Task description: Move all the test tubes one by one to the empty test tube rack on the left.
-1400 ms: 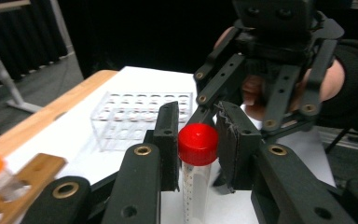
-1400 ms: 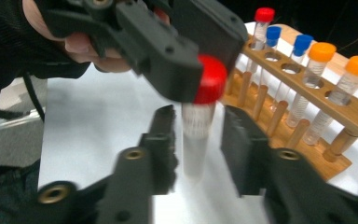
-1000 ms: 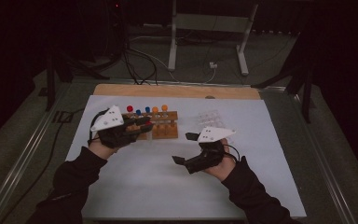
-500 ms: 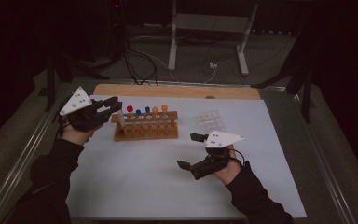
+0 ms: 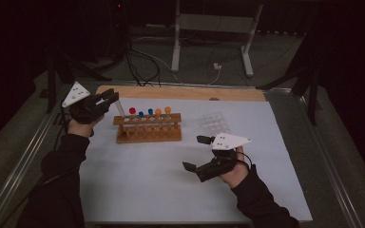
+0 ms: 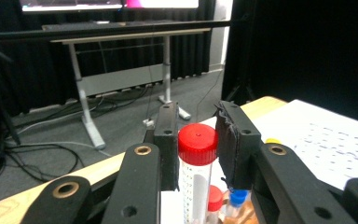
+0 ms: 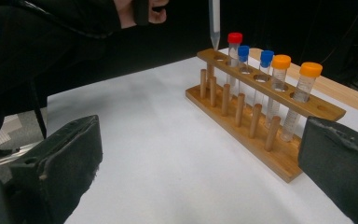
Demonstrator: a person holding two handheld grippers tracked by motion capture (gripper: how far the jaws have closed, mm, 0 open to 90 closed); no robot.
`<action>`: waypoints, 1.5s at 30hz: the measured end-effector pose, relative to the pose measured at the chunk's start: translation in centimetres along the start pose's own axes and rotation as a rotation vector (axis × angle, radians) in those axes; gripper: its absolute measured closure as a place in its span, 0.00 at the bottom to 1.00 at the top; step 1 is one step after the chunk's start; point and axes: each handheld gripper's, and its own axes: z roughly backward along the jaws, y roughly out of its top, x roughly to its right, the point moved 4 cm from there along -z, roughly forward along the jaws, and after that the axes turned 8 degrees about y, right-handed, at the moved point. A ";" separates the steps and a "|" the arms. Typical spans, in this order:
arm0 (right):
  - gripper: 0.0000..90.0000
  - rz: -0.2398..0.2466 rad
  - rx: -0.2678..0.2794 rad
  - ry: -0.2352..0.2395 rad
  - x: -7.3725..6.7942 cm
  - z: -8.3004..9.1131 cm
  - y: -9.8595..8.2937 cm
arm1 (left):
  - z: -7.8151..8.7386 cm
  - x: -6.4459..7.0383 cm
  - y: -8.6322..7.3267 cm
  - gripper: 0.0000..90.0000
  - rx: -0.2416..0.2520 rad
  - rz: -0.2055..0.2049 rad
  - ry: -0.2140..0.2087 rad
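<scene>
left gripper (image 5: 108,97) – clamps clear conical red-capped tube (image 6: 196,161) | right gripper (image 5: 197,153) – wide open, empty | wooden rack (image 5: 148,128)

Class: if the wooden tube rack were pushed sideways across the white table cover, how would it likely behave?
The wooden tube rack would probably slide rather than tip, since its base looks broad and flat. The capped plastic tubes stand loosely in holes, so they would likely rattle.

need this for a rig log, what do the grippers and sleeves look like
Both grippers are black, with two jaws. The left gripper and right gripper each carry a pale three-cornered plate with small dark dots on top. The jaw arms show round metal-ringed holes, and the pads are black and worn-looking, with frayed edges. The person wears dark long sleeves. A thin dark cable loops beside the right hand.
</scene>
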 end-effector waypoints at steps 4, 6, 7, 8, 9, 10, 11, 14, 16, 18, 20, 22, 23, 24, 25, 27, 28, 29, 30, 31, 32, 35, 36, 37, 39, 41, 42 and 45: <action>0.00 0.007 0.001 -0.006 0.0 0.2 0.1 | -0.4 -0.2 -0.7 0.80 -0.003 0.018 0.013; 0.00 0.004 0.004 -0.005 0.0 0.2 0.1 | -0.7 -0.1 -1.1 0.80 -0.016 0.008 0.017; 0.00 0.004 0.005 -0.008 0.0 0.3 0.1 | -0.8 0.0 -1.3 0.80 -0.015 0.002 0.019; 0.00 0.004 0.007 -0.009 0.1 0.3 0.1 | -0.9 0.0 -1.5 0.80 -0.022 0.009 0.011; 0.00 -0.001 0.009 -0.008 0.1 0.4 0.1 | -1.0 0.1 -1.8 0.80 -0.024 0.005 0.015; 0.00 0.000 0.009 -0.008 0.1 0.4 0.1 | -1.1 0.1 -2.1 0.80 -0.026 0.001 0.019; 0.00 0.001 0.008 -0.010 0.1 0.4 0.1 | -1.1 0.2 -2.3 0.80 -0.027 0.009 0.013; 0.00 0.001 0.009 -0.011 0.1 0.5 0.1 | -1.2 0.2 -3.3 0.80 -0.036 0.014 0.016; 0.00 0.001 0.012 -0.012 0.1 0.5 0.1 | -1.4 0.2 -3.9 0.80 -0.047 0.020 0.013; 0.00 0.003 0.008 -0.015 0.1 0.5 0.1 | -1.5 0.3 -4.5 0.80 -0.057 0.024 0.012; 0.00 0.003 0.009 -0.012 0.1 0.5 0.1 | -1.6 0.4 -5.0 0.80 -0.066 0.026 0.009; 0.00 0.003 0.009 -0.015 0.1 0.5 0.1 | -1.8 0.5 -5.5 0.80 -0.074 0.026 0.008; 0.00 0.002 0.010 -0.011 0.1 0.5 0.1 | -1.9 0.6 -5.7 0.80 -0.081 0.021 0.008; 0.00 0.004 0.008 -0.012 0.1 0.5 0.1 | -2.0 0.6 -5.9 0.80 -0.085 0.019 0.009; 0.00 0.006 0.007 -0.014 0.1 0.5 0.1 | -2.1 0.7 -6.1 0.80 -0.090 0.011 0.010; 0.00 0.006 0.007 -0.009 0.0 0.5 0.1 | -2.3 0.9 -6.4 0.80 -0.098 0.009 0.008; 0.00 0.009 0.006 -0.012 0.0 0.5 0.0 | -2.3 0.9 -6.5 0.80 -0.098 0.007 0.010; 0.00 0.008 0.008 -0.010 0.0 0.6 0.1 | -2.4 0.9 -6.7 0.80 -0.099 0.005 0.008; 0.00 0.005 0.008 -0.007 0.1 0.6 0.0 | -2.4 0.9 -6.8 0.80 -0.102 0.003 0.010; 0.00 0.006 0.006 -0.009 0.1 0.6 0.0 | -2.5 0.9 -6.9 0.80 -0.100 0.007 0.009; 0.00 0.007 0.006 -0.011 0.1 0.6 0.0 | -2.5 0.9 -7.0 0.80 -0.097 0.011 0.011; 0.00 0.005 0.006 -0.010 0.1 0.7 0.0 | -2.5 0.9 -7.0 0.80 -0.096 -0.001 0.008; 0.00 0.003 0.008 -0.008 0.1 0.7 0.0 | -2.5 1.0 -6.9 0.80 -0.098 -0.013 0.005; 0.00 0.002 0.008 -0.006 0.0 0.7 0.0 | -2.5 1.1 -6.9 0.79 -0.109 -0.019 0.002; 0.00 0.004 0.005 -0.009 0.1 0.7 0.0 | -2.3 1.3 -6.6 0.70 -0.123 -0.024 -0.011; 0.00 0.003 0.005 -0.009 0.1 0.7 0.0 | -2.0 1.5 -6.2 0.65 -0.125 -0.031 -0.014; 0.00 0.003 0.006 -0.010 0.1 0.7 0.1 | -1.9 1.5 -6.0 0.58 -0.130 -0.033 -0.013; 0.00 0.006 0.008 -0.012 0.1 0.7 0.1 | -1.4 1.5 -5.3 0.40 -0.143 -0.027 -0.007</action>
